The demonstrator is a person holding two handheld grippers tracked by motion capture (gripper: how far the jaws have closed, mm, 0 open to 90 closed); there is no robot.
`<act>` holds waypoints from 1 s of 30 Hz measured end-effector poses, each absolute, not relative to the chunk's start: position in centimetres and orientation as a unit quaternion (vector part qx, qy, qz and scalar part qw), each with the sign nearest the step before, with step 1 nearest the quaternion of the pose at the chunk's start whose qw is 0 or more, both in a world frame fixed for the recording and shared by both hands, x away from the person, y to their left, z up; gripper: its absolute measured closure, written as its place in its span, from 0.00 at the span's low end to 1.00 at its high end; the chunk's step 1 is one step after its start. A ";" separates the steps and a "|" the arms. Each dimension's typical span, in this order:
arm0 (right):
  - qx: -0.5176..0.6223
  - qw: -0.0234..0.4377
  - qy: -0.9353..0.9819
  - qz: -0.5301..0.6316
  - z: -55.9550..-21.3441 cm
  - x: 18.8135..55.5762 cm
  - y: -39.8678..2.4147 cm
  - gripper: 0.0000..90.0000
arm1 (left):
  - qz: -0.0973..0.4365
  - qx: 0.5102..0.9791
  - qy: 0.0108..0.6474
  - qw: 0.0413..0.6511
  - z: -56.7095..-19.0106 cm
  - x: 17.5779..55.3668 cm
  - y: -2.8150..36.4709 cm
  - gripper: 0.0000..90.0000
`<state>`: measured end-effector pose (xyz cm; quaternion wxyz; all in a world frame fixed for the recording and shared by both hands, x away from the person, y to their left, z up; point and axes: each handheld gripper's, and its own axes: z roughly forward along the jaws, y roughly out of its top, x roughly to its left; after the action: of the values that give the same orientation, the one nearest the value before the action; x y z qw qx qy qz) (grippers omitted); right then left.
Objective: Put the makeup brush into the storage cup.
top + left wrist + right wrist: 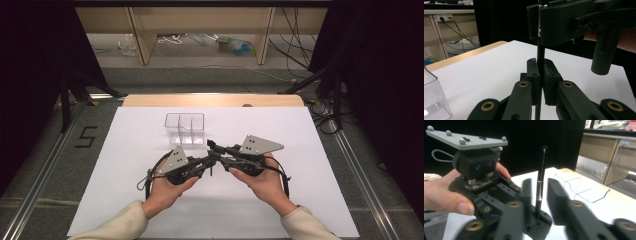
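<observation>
Black tongs of left hand [539, 82], low centre of left gripper view, clamped tight on slim black pen [540, 52], pen upright. Right tongs [539, 195] parted w/ pen [541, 177] standing between, pads not touching. Handover prob. underway: keep left grip firm, draw right tongs straight back, no sideways knock. Count: 1 pen, 2 tongs, 1 clear plastic 3-compartment box [185, 128] mid frame on white surface [135, 150].
</observation>
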<state>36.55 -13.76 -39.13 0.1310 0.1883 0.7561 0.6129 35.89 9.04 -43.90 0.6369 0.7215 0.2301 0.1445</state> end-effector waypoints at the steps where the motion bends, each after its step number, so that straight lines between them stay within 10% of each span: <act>1: 0.189 0.130 0.753 0.617 -39.2 36.5 -13.7 0.71 | 0.144 0.721 0.234 0.637 -43.9 35.9 9.1 0.94; 13: 0.194 0.158 0.752 0.610 -39.7 36.6 -14.3 0.36 | 0.163 0.712 0.241 0.639 -43.3 36.1 10.6 0.94; 30: 0.209 0.173 0.755 0.597 -40.4 35.6 -16.5 0.31 | 0.178 0.705 0.247 0.640 -42.6 36.1 11.8 0.94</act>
<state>35.63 -16.54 -40.42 0.1726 0.2094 0.7553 0.5965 36.11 11.83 -42.62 0.6403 0.7054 0.2467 0.1778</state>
